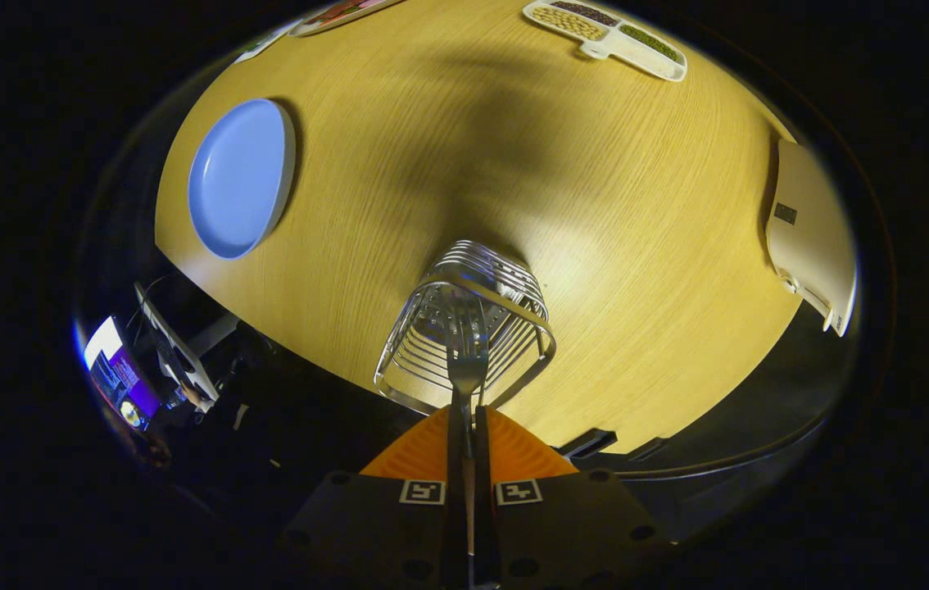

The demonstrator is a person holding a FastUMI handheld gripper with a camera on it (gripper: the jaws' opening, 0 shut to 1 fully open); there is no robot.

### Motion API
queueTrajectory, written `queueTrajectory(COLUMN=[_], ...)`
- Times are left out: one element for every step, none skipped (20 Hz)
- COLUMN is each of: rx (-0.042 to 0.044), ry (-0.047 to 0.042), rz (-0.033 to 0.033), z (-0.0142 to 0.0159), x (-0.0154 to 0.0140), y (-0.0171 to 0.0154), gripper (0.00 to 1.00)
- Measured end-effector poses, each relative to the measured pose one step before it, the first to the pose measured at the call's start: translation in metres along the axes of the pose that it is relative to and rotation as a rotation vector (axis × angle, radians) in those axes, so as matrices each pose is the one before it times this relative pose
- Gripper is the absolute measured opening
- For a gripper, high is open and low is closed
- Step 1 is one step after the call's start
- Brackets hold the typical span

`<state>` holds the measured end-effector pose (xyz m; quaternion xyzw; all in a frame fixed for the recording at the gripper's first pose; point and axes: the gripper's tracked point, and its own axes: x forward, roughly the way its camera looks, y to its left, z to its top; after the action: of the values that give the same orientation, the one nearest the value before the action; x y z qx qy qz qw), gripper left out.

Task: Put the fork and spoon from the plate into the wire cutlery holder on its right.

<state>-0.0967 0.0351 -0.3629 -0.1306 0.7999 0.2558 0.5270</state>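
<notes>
Both fingers [432,447] pinch fork [467,360]; tines prob. inside wire holder [464,328]; plate [241,178] bare.

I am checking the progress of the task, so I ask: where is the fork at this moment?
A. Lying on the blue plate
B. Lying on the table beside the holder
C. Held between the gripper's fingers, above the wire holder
C: the gripper is shut on the fork, whose tines point down into the wire holder; the blue plate is bare.

Fork [465,365] tines-first over wire holder [464,328]
</notes>
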Motion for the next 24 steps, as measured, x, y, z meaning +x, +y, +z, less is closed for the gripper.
queueTrajectory(rx=[-0.00163, -0.00338, 0.00267, -0.00402, -0.00548, -0.00442, -0.00498, -0.00539, -0.00608, -0.00591, -0.00187, 0.00429, 0.00846, 0.0022, -0.0021, -0.01078, -0.01199, -0.00524, 0.00005, 0.00103, -0.00605, -0.01202, -0.01417, -0.01701], ry=[0.00173, -0.00149, -0.00166, -0.00431, -0.0085, -0.01322, -0.01777, -0.01931, -0.02337, -0.03251, -0.04765, -0.06053, -0.0697, -0.07965, -0.08651, -0.09497, -0.0968, -0.09093, -0.09199, -0.10001, -0.09469, -0.08816, -0.0764, -0.07012], rz=[0.00331, 0.00091, 0.00025, -0.00129, -0.00046, 0.00394, 0.00656, 0.00736, 0.00729, 0.01345, 0.02047, 0.0246, 0.02292, 0.01793, 0.00796, 0.00083, -0.00658, -0.00822, -0.00896, -0.00749, -0.01342, -0.01873, -0.02204, -0.02567], z=[-0.0005, 0.00165, 0.00049, -0.00032, 0.00304, 0.002, 0.0019, 0.00212, 0.00216, 0.00172, 0.00422, 0.00499, 0.00637, 0.00516, 0.00763, 0.00632, 0.00511, 0.00577, 0.00854, 0.01085, 0.01062, 0.01021, 0.01021, 0.00924], x=[0.0006, -0.00039, 0.00031, -0.00015, -0.00025, -0.00074, -0.00055, -0.00225, -0.00205, -0.00357, -0.00465, -0.00616, -0.00803, -0.01016, -0.01066, -0.01112, -0.01128, -0.01021, -0.01168, -0.0102, -0.01185, -0.01162, -0.00833, -0.0111], y=[-0.00006, -0.00011, 0.0006, -0.00079, -0.00033, 0.00102, 0.00167, 0.0018, 0.00271, 0.00304, 0.00456, 0.00532, 0.00461, 0.00415, 0.00298, 0.00267, 0.00139, 0.00078, 0.002, 0.00371, 0.00211, 0.00015, 0.00171, 0.00021], gripper=[0.08, 0.1, 0.11, 0.12, 0.13, 0.14, 0.13, 0.13, 0.13, 0.16, 0.16, 0.17, 0.17, 0.2, 0.22, 0.31, 0.4, 0.49, 0.53, 0.59, 0.62, 0.65, 0.67, 0.68])
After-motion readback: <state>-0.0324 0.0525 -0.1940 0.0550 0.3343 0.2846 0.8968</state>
